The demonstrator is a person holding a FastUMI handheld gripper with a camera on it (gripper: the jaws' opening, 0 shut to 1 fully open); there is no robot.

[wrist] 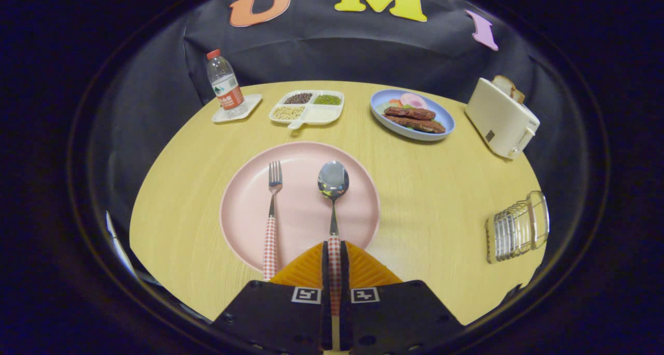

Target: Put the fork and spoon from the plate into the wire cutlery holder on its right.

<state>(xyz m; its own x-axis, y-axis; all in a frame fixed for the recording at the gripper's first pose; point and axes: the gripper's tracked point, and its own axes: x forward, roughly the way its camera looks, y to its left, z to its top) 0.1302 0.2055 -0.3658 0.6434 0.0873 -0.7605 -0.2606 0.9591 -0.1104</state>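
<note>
Your gripper (334,264) was clamped on the spoon (333,189) by its checked handle, fingers pressing from both sides, bowl lying ahead on the pink plate (358,209), likely for a balanced lift. The fork (272,209) lay parallel beside it. The wire cutlery holder (516,228) sat well apart, rightward.

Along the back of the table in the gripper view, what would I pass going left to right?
Water bottle on its coaster → divided snack tray → blue plate of food → toaster. Nearer, the gripper is shut on the spoon.
</note>
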